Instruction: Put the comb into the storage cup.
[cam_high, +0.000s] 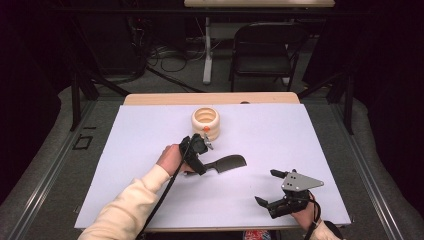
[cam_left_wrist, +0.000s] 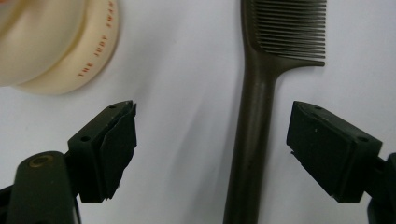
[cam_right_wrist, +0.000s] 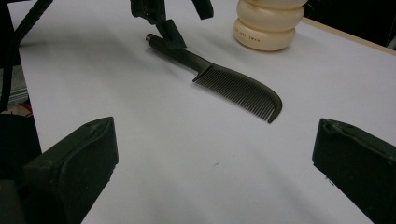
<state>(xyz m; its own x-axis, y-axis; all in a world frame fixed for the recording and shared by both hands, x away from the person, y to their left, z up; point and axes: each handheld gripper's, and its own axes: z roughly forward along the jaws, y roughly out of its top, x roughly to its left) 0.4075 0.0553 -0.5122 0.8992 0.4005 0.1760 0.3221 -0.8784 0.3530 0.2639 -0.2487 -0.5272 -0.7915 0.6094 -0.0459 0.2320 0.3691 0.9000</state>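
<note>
Right claw (cam_high: 267, 187) rests nearest, on the white worktop (cam_high: 300, 130), jaws wide apart, holding nothing. The dark comb (cam_left_wrist: 254, 121) lies flat, well ahead of it. Left claw (cam_left_wrist: 212, 149) straddles the comb's handle, jaws open, pads clear of it. A cream ringed container (cam_high: 205, 122) stands just beyond that claw.

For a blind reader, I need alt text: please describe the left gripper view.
A dark comb lies on the white table, its handle between the two open black fingers of the left claw, neither touching it. A cream ribbed container with red lettering stands at the upper left.
</note>
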